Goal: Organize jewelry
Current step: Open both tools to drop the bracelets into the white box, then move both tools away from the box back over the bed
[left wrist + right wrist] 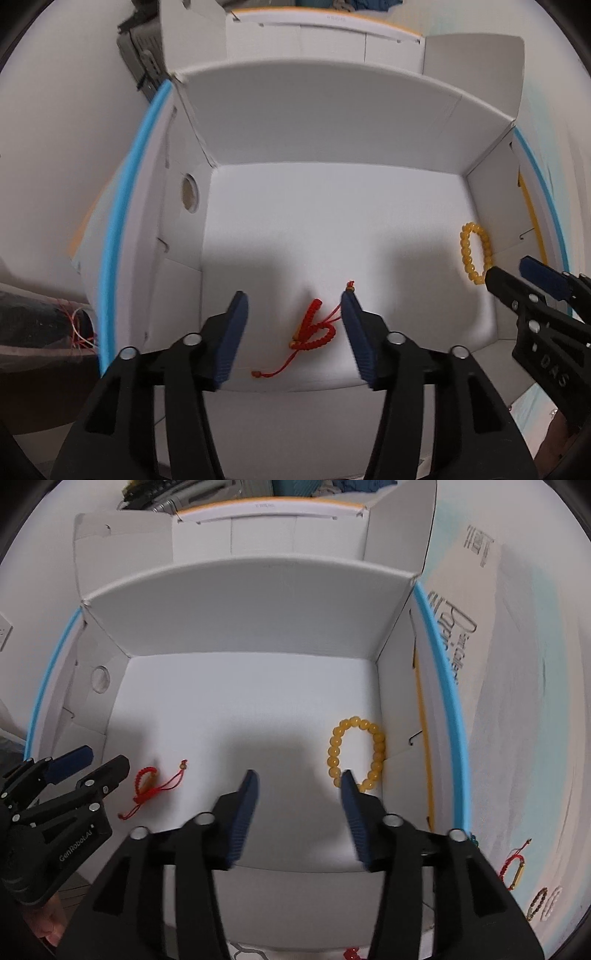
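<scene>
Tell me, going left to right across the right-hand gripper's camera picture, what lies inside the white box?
Left gripper → red cord bracelet → right gripper, jaws apart and empty → yellow bead bracelet against the white box right wall.

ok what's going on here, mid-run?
A person holds a gripper in each hand over an open white box, sorting jewelry into it. The left gripper stands open above a red cord bracelet lying on the box floor; the right gripper stands open by a yellow bead bracelet, also on the floor. Neither holds anything. More bracelets wait outside the box, to its right.
</scene>
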Available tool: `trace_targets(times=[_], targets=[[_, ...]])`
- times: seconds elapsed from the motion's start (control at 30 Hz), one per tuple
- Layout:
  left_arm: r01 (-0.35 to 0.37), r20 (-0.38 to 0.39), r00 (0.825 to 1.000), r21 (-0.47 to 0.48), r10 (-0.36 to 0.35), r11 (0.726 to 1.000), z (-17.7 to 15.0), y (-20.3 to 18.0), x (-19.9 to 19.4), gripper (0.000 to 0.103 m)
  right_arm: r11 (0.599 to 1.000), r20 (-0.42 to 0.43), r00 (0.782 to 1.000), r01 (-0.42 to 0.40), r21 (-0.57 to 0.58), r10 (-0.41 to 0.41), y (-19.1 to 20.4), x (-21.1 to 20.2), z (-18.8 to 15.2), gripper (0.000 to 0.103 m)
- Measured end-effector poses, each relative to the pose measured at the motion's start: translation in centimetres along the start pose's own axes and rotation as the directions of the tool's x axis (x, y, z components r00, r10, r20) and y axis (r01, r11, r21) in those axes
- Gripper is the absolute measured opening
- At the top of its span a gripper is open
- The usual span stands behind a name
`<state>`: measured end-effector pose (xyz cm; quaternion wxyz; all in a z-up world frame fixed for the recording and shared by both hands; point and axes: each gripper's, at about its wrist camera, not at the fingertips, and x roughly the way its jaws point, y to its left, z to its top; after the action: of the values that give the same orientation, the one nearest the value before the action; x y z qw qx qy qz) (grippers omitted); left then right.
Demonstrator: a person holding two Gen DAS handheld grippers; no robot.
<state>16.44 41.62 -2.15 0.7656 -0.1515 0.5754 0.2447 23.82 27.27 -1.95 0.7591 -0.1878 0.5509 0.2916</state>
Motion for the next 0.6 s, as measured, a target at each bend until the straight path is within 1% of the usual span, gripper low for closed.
trace_targets(times=[0.07,0.1,0.13,0.2,0.23,0.27,0.33,0.47,0.6], targets=[[-0.038,0.043,0.998,0.017,0.038,0.999,-0.3,-0.3,-1.0,0.061,1.0,0.013,1.0,-0.004,-0.009,0.004,0.1,-0.9,-0.2,0.053],[-0.048,0.059,0.997,0.022,0.046,0.999,-0.4,-0.4,-1.3,0.064,1.0,0.022,1.0,-0.005,-0.009,0.005,0.1,-1.3,-0.3,0.057],[-0.049,0.071,0.996,0.022,0.047,0.999,-0.6,-0.5,-1.8,0.069,1.0,0.034,0.999,-0.007,-0.009,0.008,0.0,-1.7,-0.4,0.061],[-0.044,0.084,0.996,0.022,0.042,0.999,-0.8,-0.2,-2.7,0.071,1.0,0.052,0.999,-0.008,-0.008,0.009,-0.3,-2.6,-0.6,0.062],[-0.041,0.091,0.995,0.024,0.038,0.999,-1.0,-0.2,-3.1,0.073,1.0,0.059,0.998,-0.006,-0.007,0.006,-0.5,-3.0,-0.7,0.064],[-0.037,0.1,0.994,0.023,0.034,0.999,-1.1,-0.3,-3.7,0.077,1.0,0.074,0.997,-0.006,-0.007,0.006,-0.7,-3.6,-1.0,0.066],[-0.031,0.12,0.992,0.02,0.028,0.999,-1.4,-0.5,-4.6,0.079,1.0,0.094,0.996,-0.003,-0.001,0.003,-0.8,-4.4,-1.1,0.073],[-0.034,0.143,0.989,0.019,0.031,0.999,-2.0,-0.6,-6.2,0.085,1.0,0.132,0.991,-0.001,0.014,-0.001,-1.4,-6.4,-1.9,0.078],[-0.02,0.17,0.985,0.014,0.017,1.0,-2.6,-1.1,-7.6,0.091,0.999,0.179,0.984,0.018,0.027,-0.023,-2.0,-8.5,-2.7,0.085]])
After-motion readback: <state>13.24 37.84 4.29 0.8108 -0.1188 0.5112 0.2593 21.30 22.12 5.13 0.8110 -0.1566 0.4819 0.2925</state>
